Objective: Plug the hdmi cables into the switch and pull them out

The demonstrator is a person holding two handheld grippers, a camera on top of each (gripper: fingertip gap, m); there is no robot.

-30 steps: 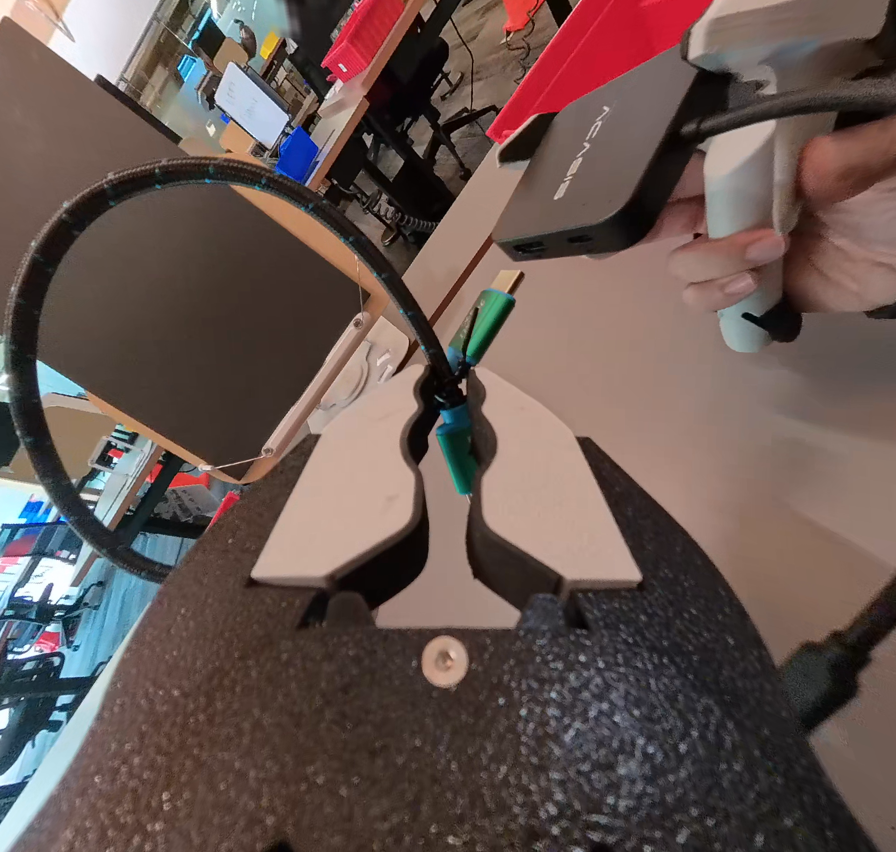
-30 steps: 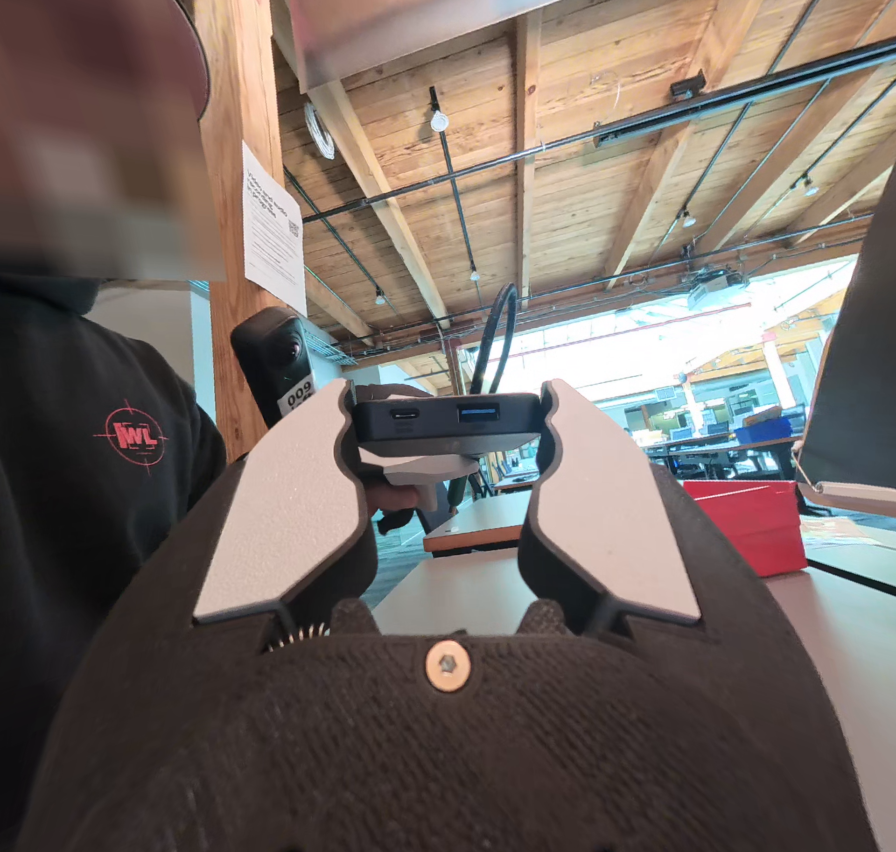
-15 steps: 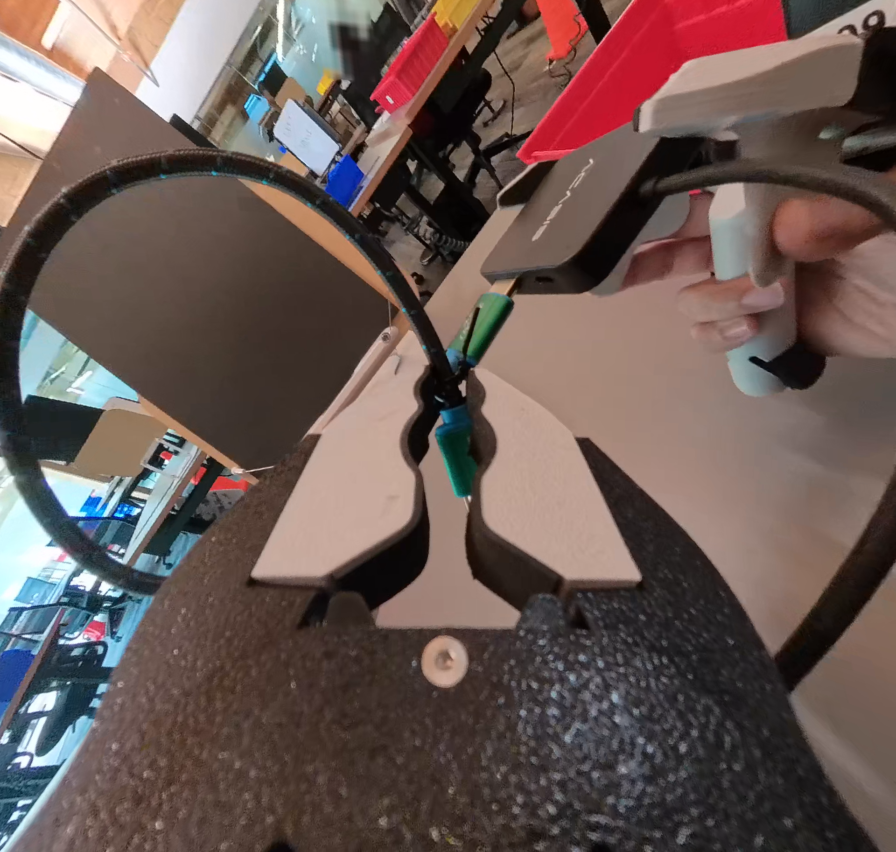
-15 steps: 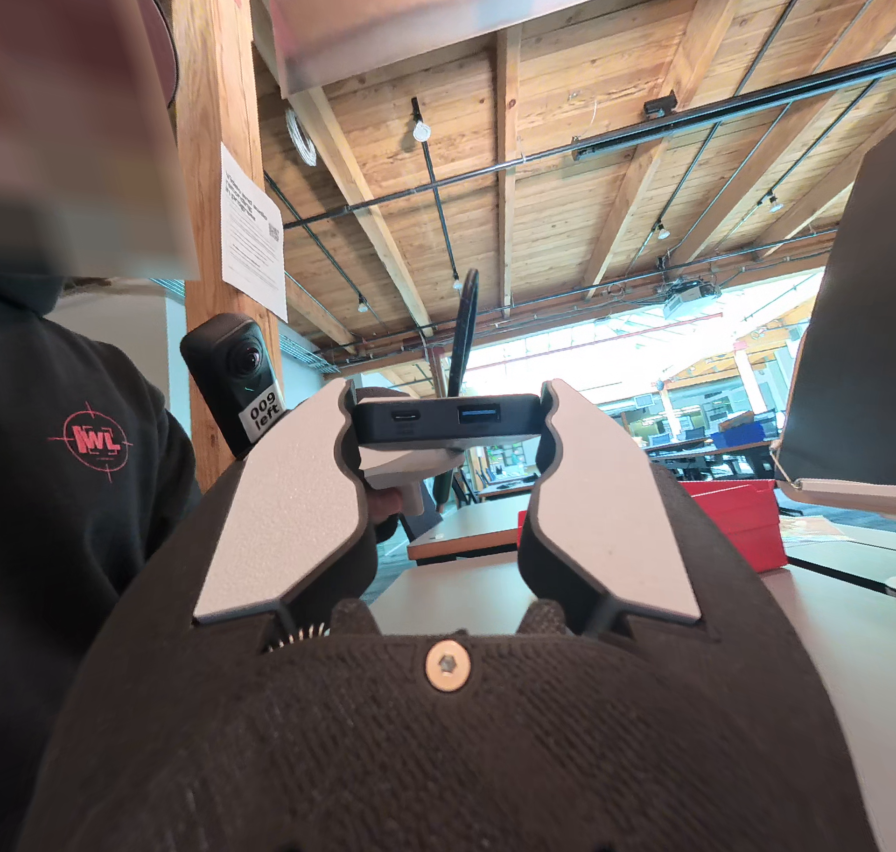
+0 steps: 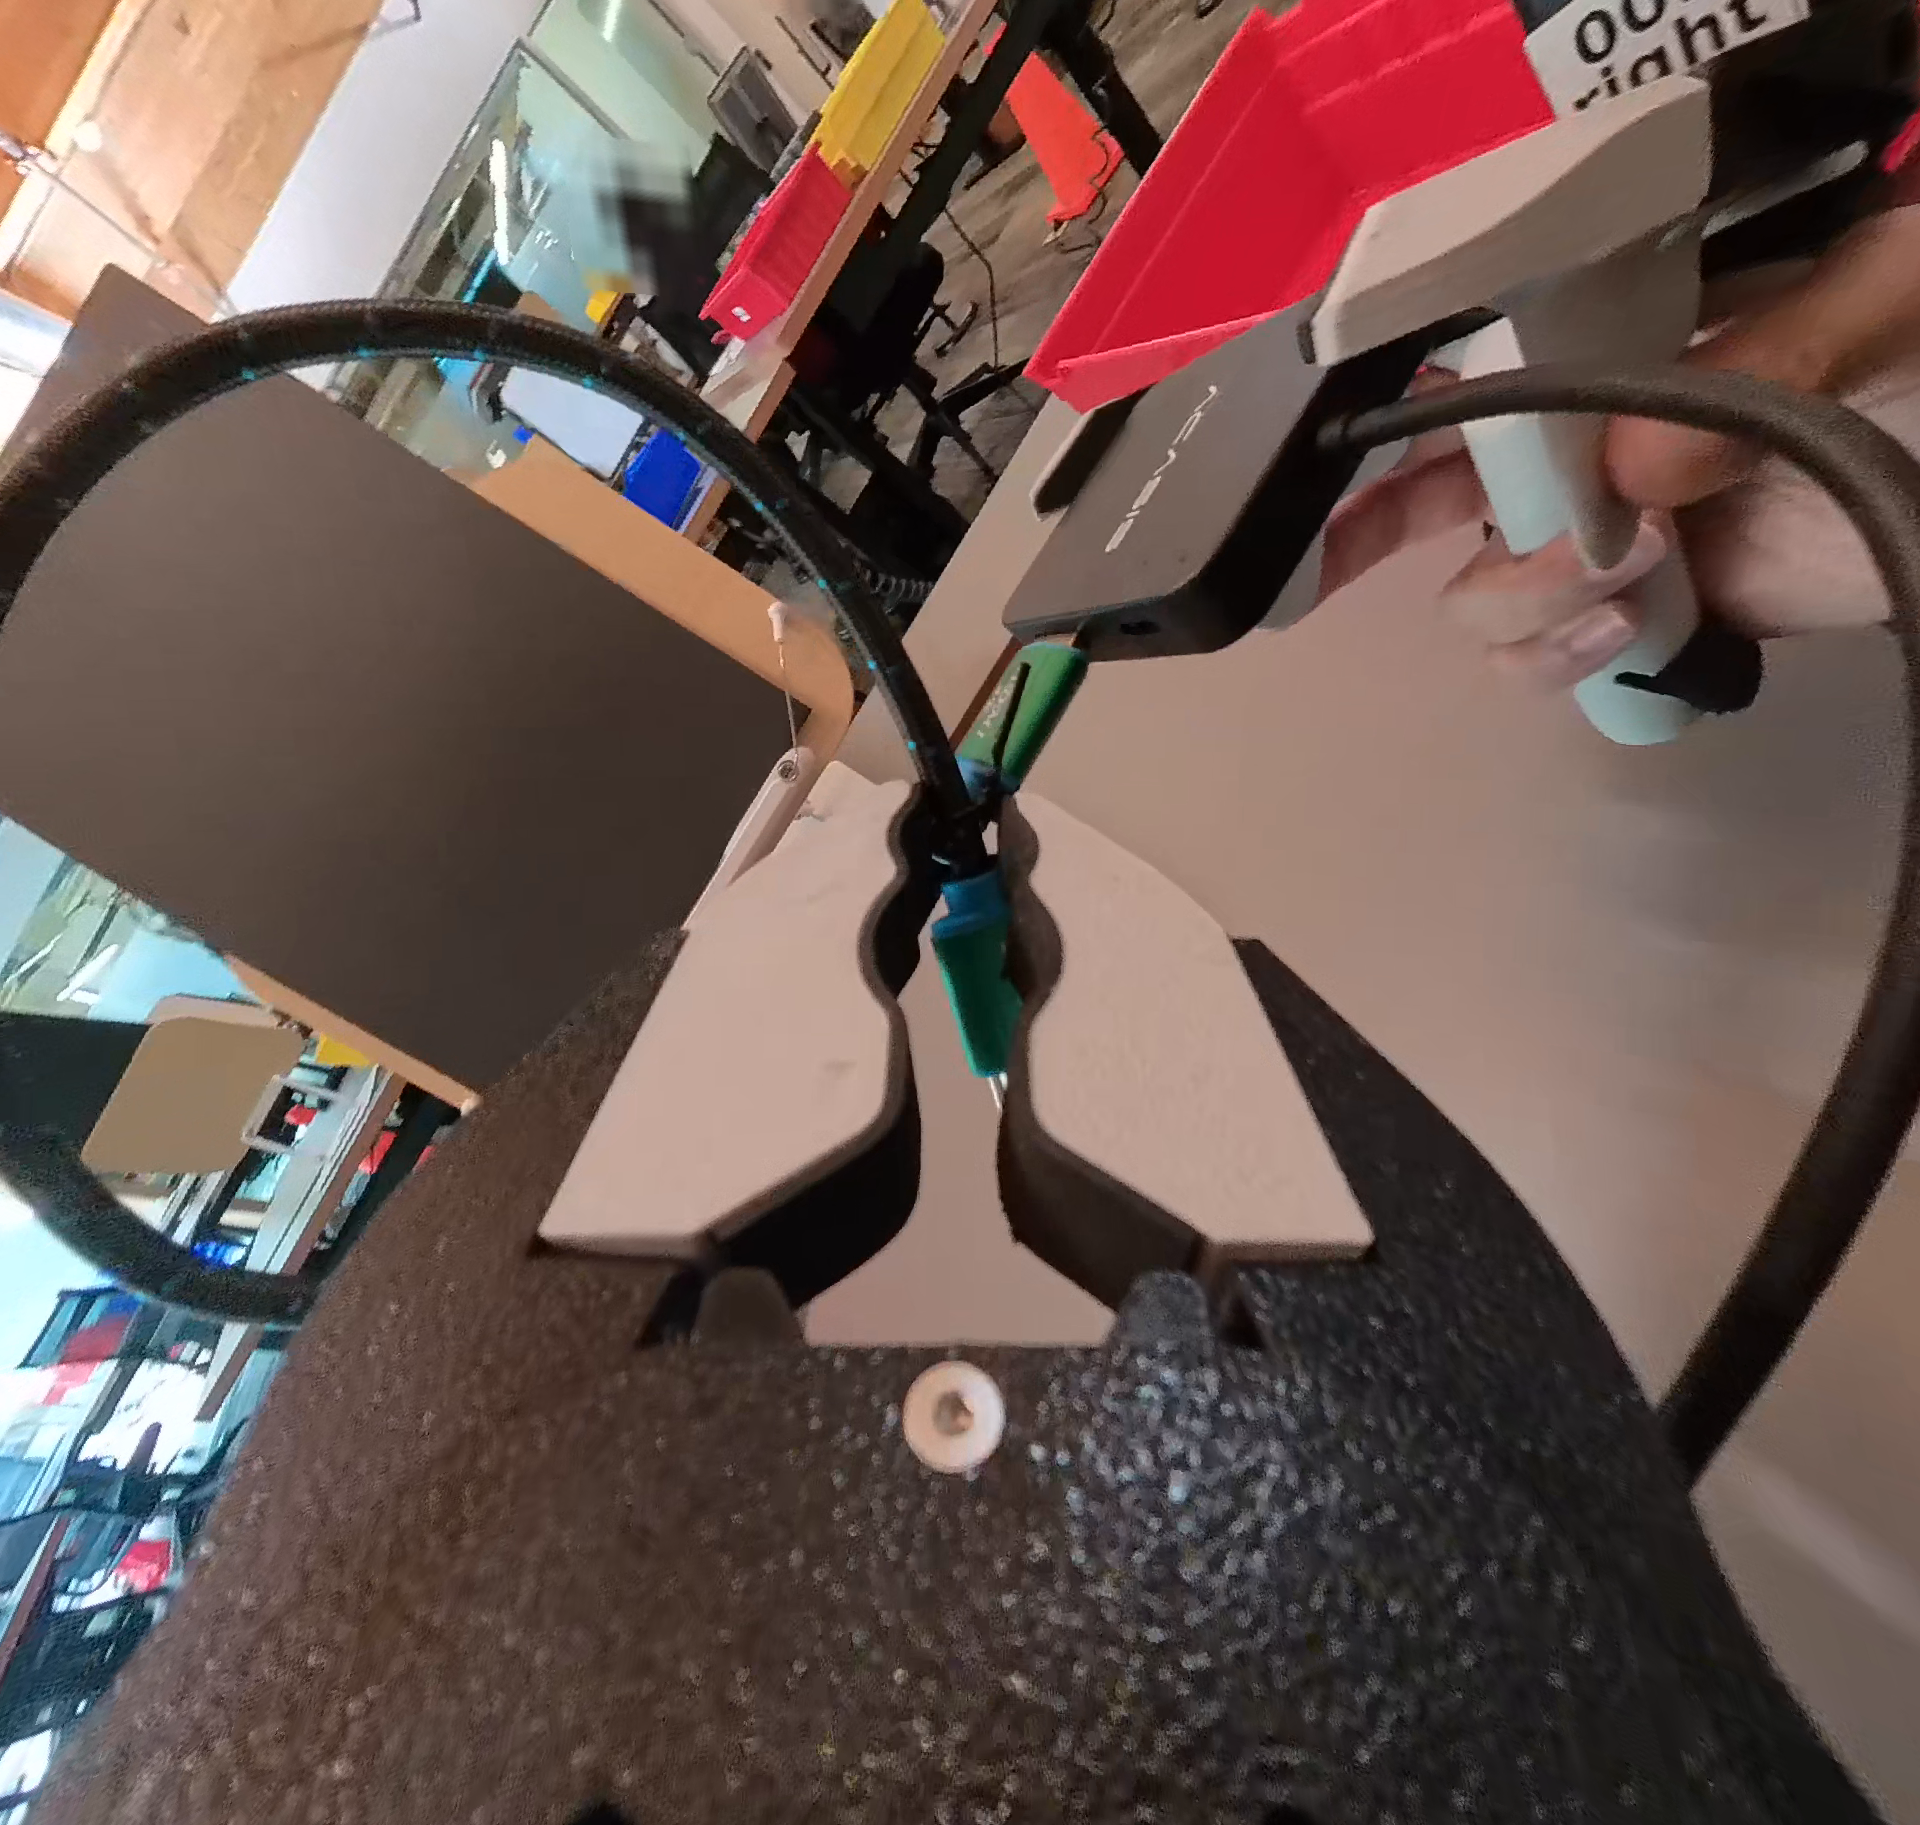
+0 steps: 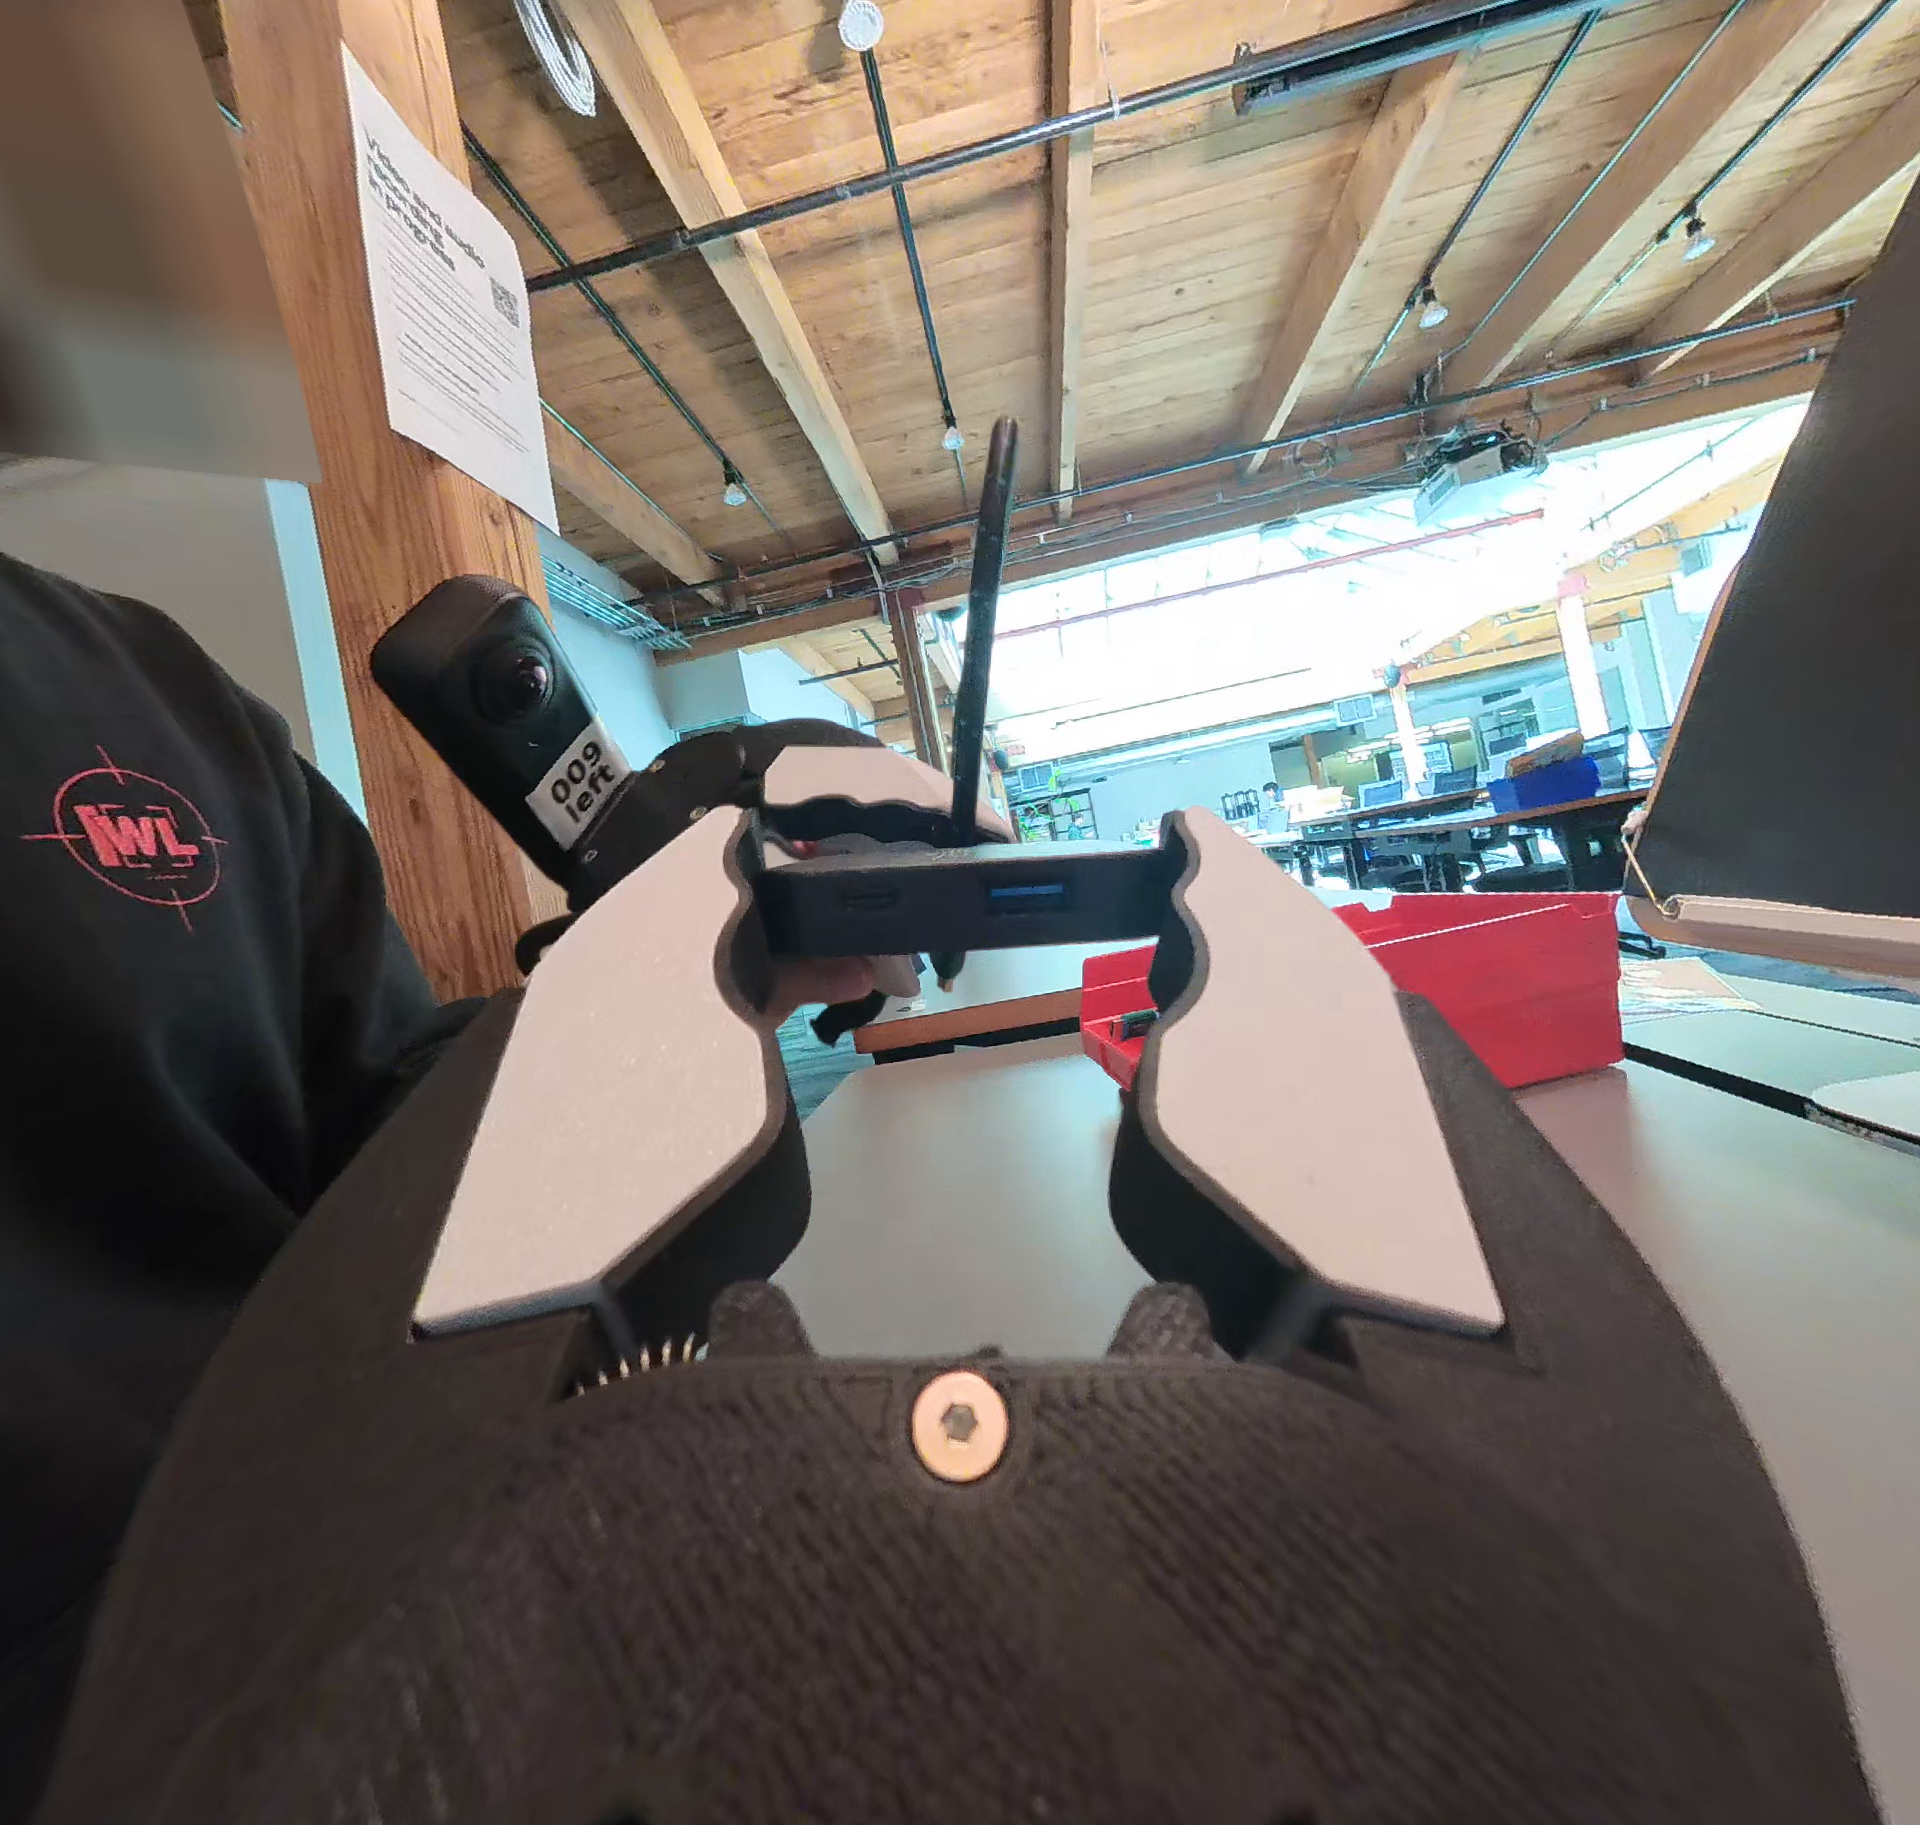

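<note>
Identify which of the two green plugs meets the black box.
The farther green plug, past the jaws, its tip at the black box; the other plug sits clamped between the jaws.

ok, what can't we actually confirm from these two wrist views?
- Left wrist view: whether the green HDMI plug is fully seated; its metal tip is hidden at the edge of the black switch.
- Right wrist view: the plug is hidden behind the switch.
- Left wrist view: where the black braided cable ends; the left edge cuts it off.
- Left wrist view: the right gripper's far finger, behind the switch.

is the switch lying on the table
No, the switch is held up off the table, clamped between the right tongs' two fingers.
</note>
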